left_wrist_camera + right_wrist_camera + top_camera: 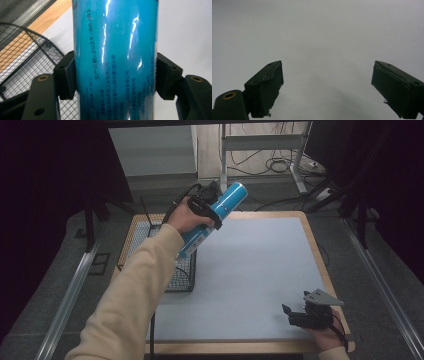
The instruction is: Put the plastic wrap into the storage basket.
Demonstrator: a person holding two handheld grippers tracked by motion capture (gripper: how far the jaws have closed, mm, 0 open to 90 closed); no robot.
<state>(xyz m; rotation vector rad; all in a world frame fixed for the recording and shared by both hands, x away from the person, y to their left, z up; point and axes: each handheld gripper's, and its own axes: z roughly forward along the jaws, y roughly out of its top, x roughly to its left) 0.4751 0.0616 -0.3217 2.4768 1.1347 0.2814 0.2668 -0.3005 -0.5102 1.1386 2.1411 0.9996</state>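
High view: grey mat [250, 270], wooden table [320, 255].

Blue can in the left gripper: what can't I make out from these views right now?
- Blue can, left gripper view: both ends cut off by the frame; small print blurred.
- High view: the hand and left gripper cover its middle.
- Wire basket, high view: the sleeve hides much of its inside.

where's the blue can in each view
high view: the blue can is upper centre, tilted, clamped in the left gripper above the wire basket.
left gripper view: the can stands centre frame between the black fingers.
right gripper view: open fingers over the mat, no can here.
shared landmark: the pale mat.
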